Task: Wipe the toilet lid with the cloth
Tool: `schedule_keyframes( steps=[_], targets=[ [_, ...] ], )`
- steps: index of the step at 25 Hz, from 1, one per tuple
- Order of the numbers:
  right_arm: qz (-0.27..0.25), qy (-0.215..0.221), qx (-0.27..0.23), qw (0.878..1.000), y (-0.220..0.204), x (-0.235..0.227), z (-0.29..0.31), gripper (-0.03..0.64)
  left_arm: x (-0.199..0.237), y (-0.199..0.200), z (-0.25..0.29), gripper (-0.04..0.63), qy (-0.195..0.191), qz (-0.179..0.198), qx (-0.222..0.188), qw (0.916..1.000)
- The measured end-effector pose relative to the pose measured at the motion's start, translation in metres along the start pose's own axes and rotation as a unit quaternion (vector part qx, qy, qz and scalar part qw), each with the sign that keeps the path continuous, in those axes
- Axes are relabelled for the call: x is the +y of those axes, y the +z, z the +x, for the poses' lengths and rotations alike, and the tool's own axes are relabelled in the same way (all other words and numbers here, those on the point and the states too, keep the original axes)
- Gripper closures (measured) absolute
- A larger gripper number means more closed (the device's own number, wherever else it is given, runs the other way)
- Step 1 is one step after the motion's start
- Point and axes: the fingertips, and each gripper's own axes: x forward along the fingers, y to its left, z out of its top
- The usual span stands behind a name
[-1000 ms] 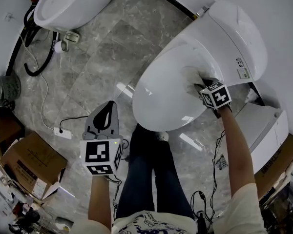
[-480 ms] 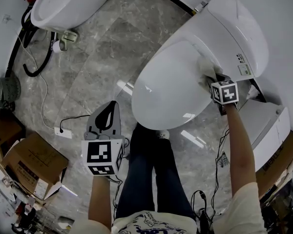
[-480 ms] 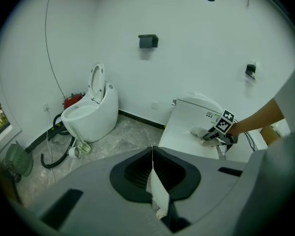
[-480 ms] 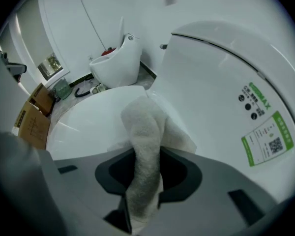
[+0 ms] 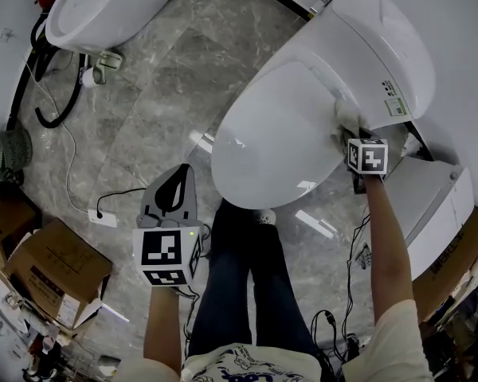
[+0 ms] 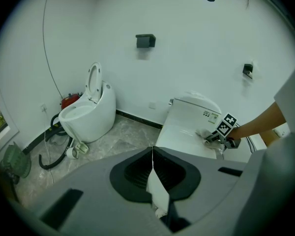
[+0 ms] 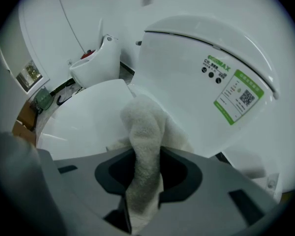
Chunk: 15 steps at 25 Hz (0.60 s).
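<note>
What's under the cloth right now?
The white toilet lid, closed, near its hinge end. The cloth, clamped in the right gripper, hides the patch it touches.

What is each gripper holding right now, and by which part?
The right hand-held gripper pinches the white cloth by a bunched fold, the rest draped on the toilet lid. The left hand-held gripper is shut, holding nothing.

Your head camera is looking steeply down from overhead at the toilet lid (image 5: pixel 279 134). Your left gripper (image 5: pixel 178 185) camera is facing that lid from well back, while your right gripper (image 5: pixel 346 132) camera is sitting close over it.
</note>
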Motion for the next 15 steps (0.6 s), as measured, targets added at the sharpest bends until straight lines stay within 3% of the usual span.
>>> schedule_keyframes(
  steps=[9,15],
  targets=[
    [0.068,-0.016,-0.007,0.998,-0.027,0.016,-0.009,0.505,-0.007,0.0,-0.003,0.586,-0.004,0.0,-0.005,1.0],
    [0.072,-0.019,-0.007,0.997,-0.05,0.04,-0.019,0.505,-0.011,0.001,-0.007,0.586,-0.005,-0.001,-0.009,1.0]
  ],
)
